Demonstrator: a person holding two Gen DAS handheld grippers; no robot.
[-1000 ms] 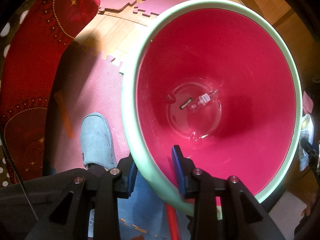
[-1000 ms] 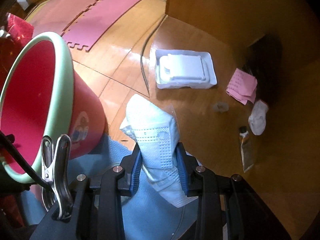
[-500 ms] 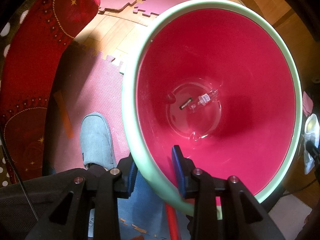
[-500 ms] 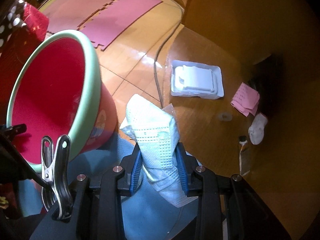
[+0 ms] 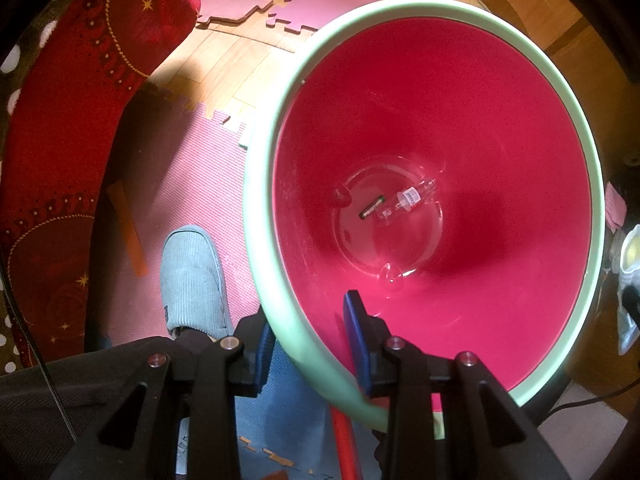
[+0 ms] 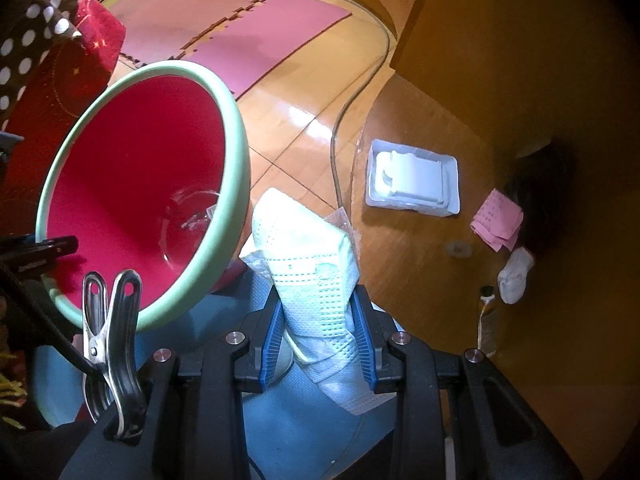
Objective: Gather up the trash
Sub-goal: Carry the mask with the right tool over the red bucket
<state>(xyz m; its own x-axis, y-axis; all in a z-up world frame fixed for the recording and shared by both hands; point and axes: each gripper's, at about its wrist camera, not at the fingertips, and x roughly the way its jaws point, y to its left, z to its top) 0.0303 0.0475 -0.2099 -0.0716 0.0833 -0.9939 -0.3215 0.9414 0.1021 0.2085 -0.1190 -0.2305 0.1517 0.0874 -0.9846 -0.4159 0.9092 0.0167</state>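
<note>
text: none legible | small bottle (image 5: 414, 197) label: print too small to read

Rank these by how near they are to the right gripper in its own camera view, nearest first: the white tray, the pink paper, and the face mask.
1. Face mask: clamped between the fingers of the right gripper.
2. White tray: on the wooden floor, up and right of the mask.
3. Pink paper: further right, beside the dark corner.
</note>
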